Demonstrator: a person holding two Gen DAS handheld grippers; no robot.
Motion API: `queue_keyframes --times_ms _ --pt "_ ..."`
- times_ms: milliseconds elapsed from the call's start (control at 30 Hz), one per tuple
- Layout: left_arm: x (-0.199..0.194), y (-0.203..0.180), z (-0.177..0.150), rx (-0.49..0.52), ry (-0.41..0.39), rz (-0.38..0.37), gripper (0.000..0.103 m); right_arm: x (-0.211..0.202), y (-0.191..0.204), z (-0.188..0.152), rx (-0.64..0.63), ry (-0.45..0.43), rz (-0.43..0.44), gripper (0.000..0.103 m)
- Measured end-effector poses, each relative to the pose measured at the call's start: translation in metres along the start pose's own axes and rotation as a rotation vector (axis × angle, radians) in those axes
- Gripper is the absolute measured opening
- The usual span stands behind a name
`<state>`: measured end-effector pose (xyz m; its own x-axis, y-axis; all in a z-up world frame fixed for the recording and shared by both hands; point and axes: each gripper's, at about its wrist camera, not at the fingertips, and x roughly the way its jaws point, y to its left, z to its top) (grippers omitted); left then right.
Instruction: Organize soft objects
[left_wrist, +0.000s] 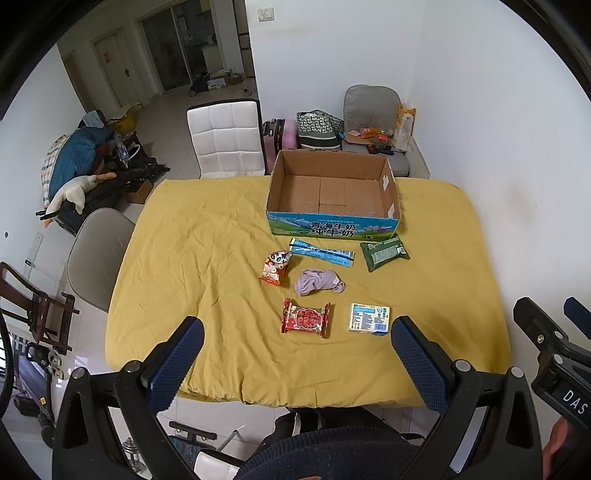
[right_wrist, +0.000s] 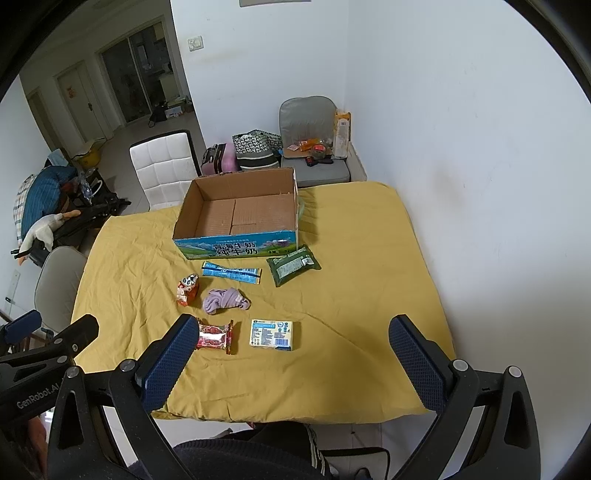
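Left wrist view tells me nothing is packed yet: the cardboard box (left_wrist: 334, 194) sits empty, the purple cloth (left_wrist: 319, 281) and five packets lie before it, and my left gripper (left_wrist: 301, 345) and right gripper (right_wrist: 291, 343) hover spread, holding nothing.

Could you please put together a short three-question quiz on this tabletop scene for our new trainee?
1. True or false: the cardboard box already holds one of the packets.
2. Which item lies nearest the box's front right corner? A. red snack packet B. green packet C. purple cloth
3. Fill in: both the left gripper and the right gripper are ____ and hold nothing.

Key: 1. False, the box is empty. 2. B. 3. open.
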<state>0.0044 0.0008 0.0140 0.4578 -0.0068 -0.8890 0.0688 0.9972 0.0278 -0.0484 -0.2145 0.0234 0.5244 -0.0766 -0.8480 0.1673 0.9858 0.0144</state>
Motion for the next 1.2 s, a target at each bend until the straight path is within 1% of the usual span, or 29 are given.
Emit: queue_keyframes --times_ms 567,1067,1200 --pt "0.0 0.005 0.001 -0.013 -0.007 0.003 0.103 0.003 0.003 0.005 -0.006 -0.004 0.004 0.103" --pt "0.002 0.007 0.001 -0.01 -0.012 0.001 0.103 0.002 0.006 0.001 -0.011 -0.008 0.007 0.103" --pt "0.01 0.01 0.006 -0.024 -0.023 -0.005 0.103 0.005 0.006 0.002 -0.005 -0.006 0.01 0.103"
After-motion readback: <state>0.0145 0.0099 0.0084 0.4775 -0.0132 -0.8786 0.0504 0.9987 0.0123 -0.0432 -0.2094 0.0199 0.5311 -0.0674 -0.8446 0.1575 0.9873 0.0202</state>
